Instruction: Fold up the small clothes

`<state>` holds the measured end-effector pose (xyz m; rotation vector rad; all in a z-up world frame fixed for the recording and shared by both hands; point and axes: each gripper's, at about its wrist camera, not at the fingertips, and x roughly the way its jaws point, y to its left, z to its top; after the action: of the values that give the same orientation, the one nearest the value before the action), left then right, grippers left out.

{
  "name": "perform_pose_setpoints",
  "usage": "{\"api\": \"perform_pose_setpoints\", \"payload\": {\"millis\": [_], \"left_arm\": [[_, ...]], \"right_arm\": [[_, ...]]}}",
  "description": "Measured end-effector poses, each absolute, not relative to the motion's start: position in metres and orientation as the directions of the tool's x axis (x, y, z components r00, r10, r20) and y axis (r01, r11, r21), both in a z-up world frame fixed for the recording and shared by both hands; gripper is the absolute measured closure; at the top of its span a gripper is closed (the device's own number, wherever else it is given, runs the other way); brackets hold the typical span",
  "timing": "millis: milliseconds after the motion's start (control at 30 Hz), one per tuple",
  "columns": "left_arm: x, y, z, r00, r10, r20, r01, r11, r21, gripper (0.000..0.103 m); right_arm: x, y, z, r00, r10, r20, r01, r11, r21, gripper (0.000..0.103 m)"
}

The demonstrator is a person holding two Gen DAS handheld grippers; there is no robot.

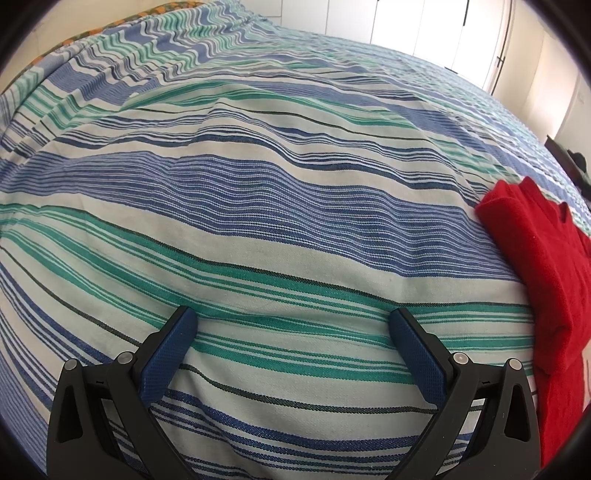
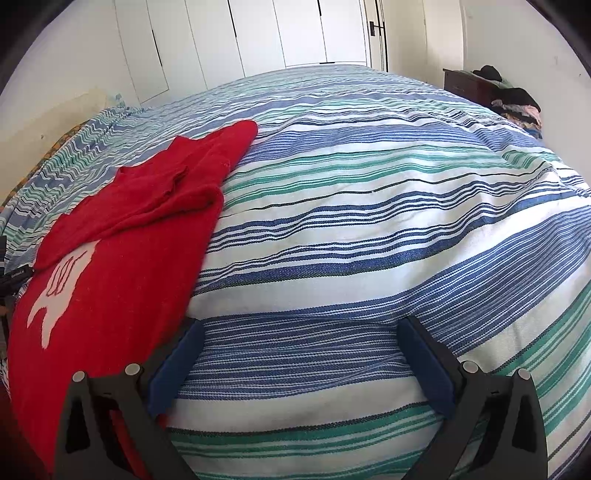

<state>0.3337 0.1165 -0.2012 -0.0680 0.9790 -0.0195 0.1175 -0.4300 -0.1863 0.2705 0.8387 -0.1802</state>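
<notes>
A red garment [image 2: 122, 266] with a white print lies flat on the striped bed cover [image 2: 351, 229], a sleeve folded across it. In the left wrist view it shows at the right edge [image 1: 543, 266]. My left gripper [image 1: 293, 317] is open and empty over the bare cover, left of the garment. My right gripper [image 2: 301, 326] is open and empty, its left finger [image 2: 177, 362] at the garment's right edge.
The bed cover is blue, green and white striped and slightly wrinkled. White wardrobe doors [image 2: 258, 33] stand behind the bed. A dark dresser [image 2: 469, 85] with piled clothes [image 2: 517, 103] stands at the far right.
</notes>
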Motion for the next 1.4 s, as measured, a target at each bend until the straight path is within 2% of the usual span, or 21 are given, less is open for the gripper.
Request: {"api": "perform_pose_setpoints", "payload": {"millis": [100, 200, 367, 467, 533, 600, 700, 800, 933, 1100, 1133, 1167, 1200, 1233, 1267, 1300, 1400], "left_arm": [[0.334, 0.116, -0.196, 0.483, -0.057, -0.874, -0.021, 0.997, -0.077, 0.000], [0.314, 0.109, -0.177, 0.439, -0.067, -0.896, 0.034, 0.998, -0.058, 0.002], [0.218, 0.092, -0.127, 0.446, -0.351, -0.823, 0.225, 0.934, -0.276, 0.003], [0.161, 0.073, -0.112, 0.388, -0.486, -0.783, 0.322, 0.867, -0.379, 0.003], [0.138, 0.061, -0.118, 0.318, -0.549, -0.773, 0.345, 0.826, -0.445, 0.003], [0.123, 0.047, -0.130, 0.260, -0.570, -0.779, 0.357, 0.807, -0.471, 0.003], [0.114, 0.024, -0.147, 0.188, -0.546, -0.817, 0.412, 0.799, -0.439, 0.004], [0.109, 0.011, -0.162, 0.100, -0.543, -0.834, 0.430, 0.779, -0.455, 0.010], [0.108, -0.003, -0.183, -0.033, -0.598, -0.801, 0.413, 0.722, -0.556, 0.010], [0.108, -0.005, -0.186, -0.051, -0.605, -0.795, 0.384, 0.723, -0.575, 0.011], [0.108, -0.002, -0.186, -0.047, -0.614, -0.788, 0.370, 0.722, -0.585, 0.018], [0.108, 0.002, -0.187, -0.048, -0.622, -0.782, 0.355, 0.721, -0.595, 0.034], [0.108, 0.005, -0.188, -0.052, -0.626, -0.778, 0.336, 0.722, -0.604, 0.046], [0.109, 0.007, -0.190, -0.058, -0.629, -0.775, 0.313, 0.726, -0.612, 0.071], [0.111, 0.009, -0.193, -0.075, -0.640, -0.765, 0.289, 0.720, -0.631, 0.091], [0.111, 0.012, -0.193, -0.095, -0.666, -0.740, 0.268, 0.699, -0.663, 0.097], [0.107, 0.015, -0.178, -0.090, -0.730, -0.677, 0.271, 0.636, -0.722, 0.097]], "right_arm": [[0.119, -0.435, -0.180, 0.637, -0.009, -0.771, 0.240, 0.953, 0.187, 0.000], [0.113, -0.451, -0.164, 0.638, 0.100, -0.764, 0.209, 0.932, 0.297, 0.001], [0.097, -0.471, -0.133, 0.614, 0.381, -0.691, 0.087, 0.838, 0.539, 0.004], [0.094, -0.453, -0.124, 0.486, 0.570, -0.662, -0.045, 0.773, 0.632, 0.006], [0.089, -0.431, -0.126, 0.382, 0.632, -0.674, -0.106, 0.755, 0.648, 0.008], [0.083, -0.411, -0.132, 0.302, 0.666, -0.682, -0.155, 0.740, 0.654, 0.014], [0.075, -0.385, -0.153, 0.218, 0.666, -0.713, -0.193, 0.746, 0.638, 0.019], [0.070, -0.369, -0.171, 0.150, 0.686, -0.712, -0.194, 0.726, 0.659, 0.021], [0.073, -0.359, -0.176, 0.106, 0.719, -0.687, -0.216, 0.691, 0.690, 0.024], [0.076, -0.351, -0.190, 0.029, 0.696, -0.717, -0.192, 0.708, 0.679, 0.037], [0.076, -0.349, -0.189, 0.030, 0.695, -0.718, -0.206, 0.708, 0.676, 0.039], [0.075, -0.346, -0.187, 0.029, 0.700, -0.714, -0.217, 0.702, 0.679, 0.051], [0.074, -0.346, -0.187, 0.026, 0.708, -0.706, -0.223, 0.692, 0.686, 0.079], [0.073, -0.346, -0.185, 0.031, 0.706, -0.708, -0.228, 0.694, 0.683, 0.092], [0.073, -0.346, -0.183, 0.036, 0.705, -0.708, -0.233, 0.695, 0.680, 0.096], [0.072, -0.346, -0.179, 0.041, 0.717, -0.696, -0.240, 0.683, 0.689, 0.096], [0.068, -0.354, -0.162, 0.085, 0.772, -0.630, -0.250, 0.628, 0.737, 0.096]]}}
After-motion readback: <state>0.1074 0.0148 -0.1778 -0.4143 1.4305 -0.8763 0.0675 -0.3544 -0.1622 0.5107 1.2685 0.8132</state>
